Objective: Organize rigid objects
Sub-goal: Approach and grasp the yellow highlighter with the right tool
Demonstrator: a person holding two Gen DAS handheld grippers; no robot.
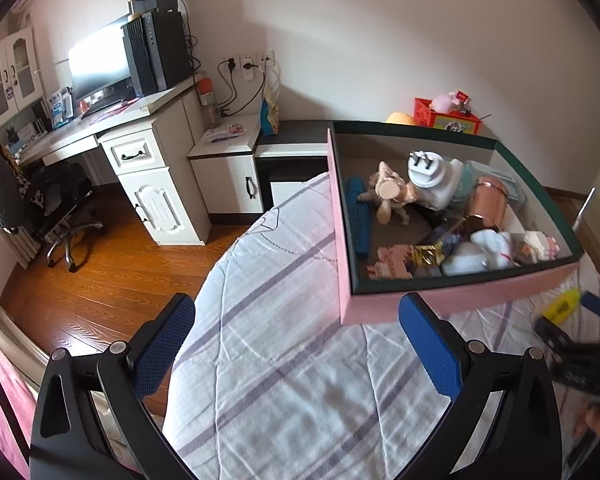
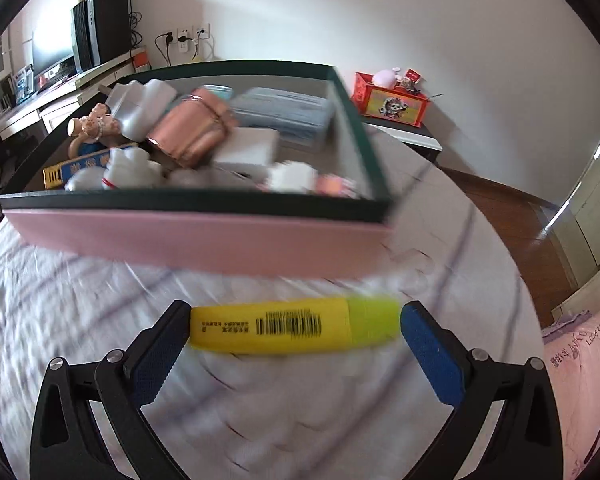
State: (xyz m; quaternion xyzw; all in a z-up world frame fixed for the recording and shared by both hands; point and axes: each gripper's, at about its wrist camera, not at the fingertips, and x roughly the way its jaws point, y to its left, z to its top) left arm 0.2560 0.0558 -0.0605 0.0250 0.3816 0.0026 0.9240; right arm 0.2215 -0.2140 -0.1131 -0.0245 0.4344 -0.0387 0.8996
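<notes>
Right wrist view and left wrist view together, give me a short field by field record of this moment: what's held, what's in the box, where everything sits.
surface: plaid quilted bedspread
container: open pink cardboard box with dark green rim, resting on the bedspread
box contents: copper metal tin, white plug adapter, small doll figure, other items piled together
right hand-held gripper: spans a yellow plastic highlighter end to end, in front of the box
left hand-held gripper: open, nothing between its fingers, near the box corner
image quality: right wrist view is motion-blurred
</notes>
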